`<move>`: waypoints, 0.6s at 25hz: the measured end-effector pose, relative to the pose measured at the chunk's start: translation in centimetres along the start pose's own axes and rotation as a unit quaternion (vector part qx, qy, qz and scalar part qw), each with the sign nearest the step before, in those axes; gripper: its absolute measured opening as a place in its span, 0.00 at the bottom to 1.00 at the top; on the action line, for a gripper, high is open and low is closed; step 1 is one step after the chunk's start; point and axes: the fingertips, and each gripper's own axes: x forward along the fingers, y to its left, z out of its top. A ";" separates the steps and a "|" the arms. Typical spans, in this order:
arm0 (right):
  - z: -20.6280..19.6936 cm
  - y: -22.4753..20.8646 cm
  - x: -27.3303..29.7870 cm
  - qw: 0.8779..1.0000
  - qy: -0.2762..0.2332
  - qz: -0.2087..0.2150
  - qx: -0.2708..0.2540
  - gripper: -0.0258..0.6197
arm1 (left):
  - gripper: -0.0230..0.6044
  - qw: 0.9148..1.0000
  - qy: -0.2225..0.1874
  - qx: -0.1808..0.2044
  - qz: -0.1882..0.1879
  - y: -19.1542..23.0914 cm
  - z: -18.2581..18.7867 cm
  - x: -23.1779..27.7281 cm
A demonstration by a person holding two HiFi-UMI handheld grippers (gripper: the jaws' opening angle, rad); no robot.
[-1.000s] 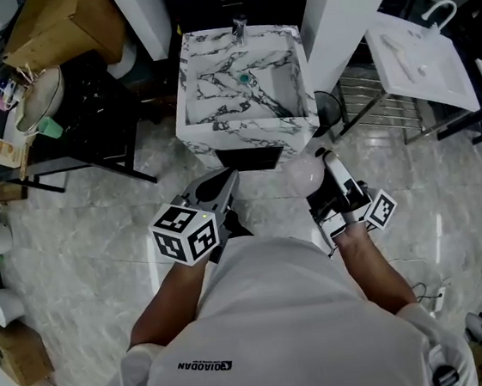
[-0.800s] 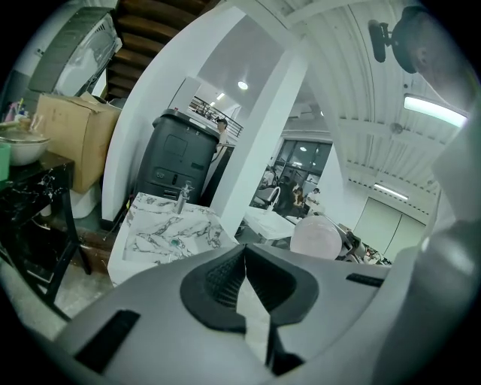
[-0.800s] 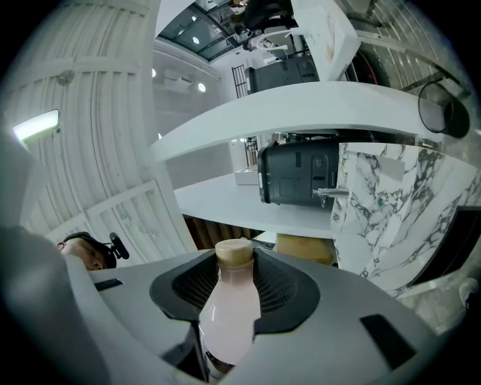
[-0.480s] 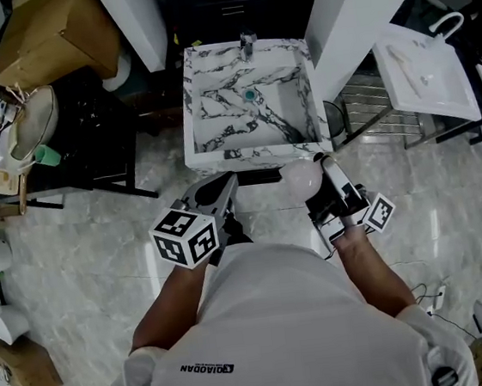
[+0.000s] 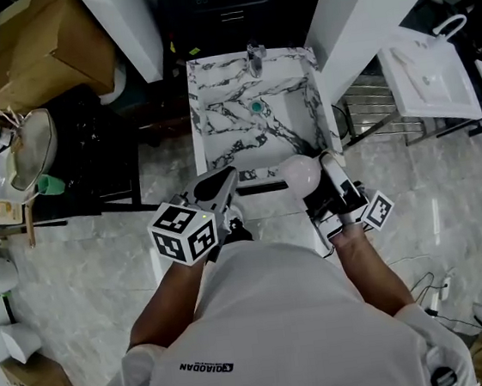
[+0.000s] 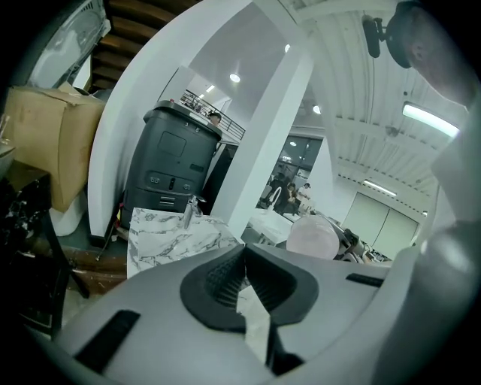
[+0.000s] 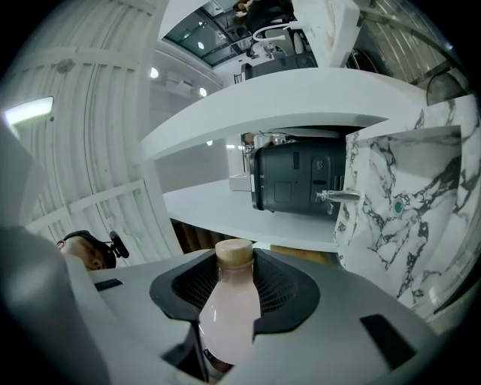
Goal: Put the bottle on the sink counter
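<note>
A pale pink bottle (image 7: 231, 308) with a tan cap stands between the pads of my right gripper (image 7: 234, 289), which is shut on its body. In the head view the bottle (image 5: 300, 173) and the right gripper (image 5: 316, 170) hang just before the near right corner of the marble sink (image 5: 201, 123). My left gripper (image 5: 222, 179) is level with it on the left, at the sink's front edge. Its jaws meet at the tips with nothing between them in the left gripper view (image 6: 242, 259). The bottle (image 6: 314, 237) shows there too, off to the right.
A faucet (image 5: 253, 57) stands at the sink's back edge, with a dark bin (image 6: 169, 165) behind. White pillars (image 5: 358, 1) flank the sink. A black table (image 5: 89, 153) with dishes and a cardboard box (image 5: 43, 46) are left. A white basin (image 5: 431, 79) is right.
The person has walked forward with both grippers. The marble sink has come nearer, and both grippers now reach its front edge. The bottle stays in the right gripper.
</note>
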 end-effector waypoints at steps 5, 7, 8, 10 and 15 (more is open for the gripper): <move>0.1 -1.8 2.2 1.000 -0.013 -0.008 -0.003 0.30 | 0.06 1.000 0.010 0.008 -0.011 2.6 1.4 0.7; 0.2 -2.3 3.2 1.000 -0.018 -0.009 -0.006 0.30 | 0.06 1.000 0.014 0.011 -0.014 3.7 2.0 0.9; 0.2 -2.5 3.7 1.000 -0.021 -0.009 -0.006 0.30 | 0.06 1.000 0.015 0.013 -0.015 4.2 2.3 1.0; 0.1 -2.9 4.7 1.000 -0.025 -0.008 -0.008 0.30 | 0.06 1.000 0.018 0.016 -0.017 5.3 2.9 1.0; -0.2 -3.6 6.8 0.999 -0.030 -0.008 -0.015 0.30 | 0.06 0.999 0.025 0.022 -0.023 7.6 4.0 1.4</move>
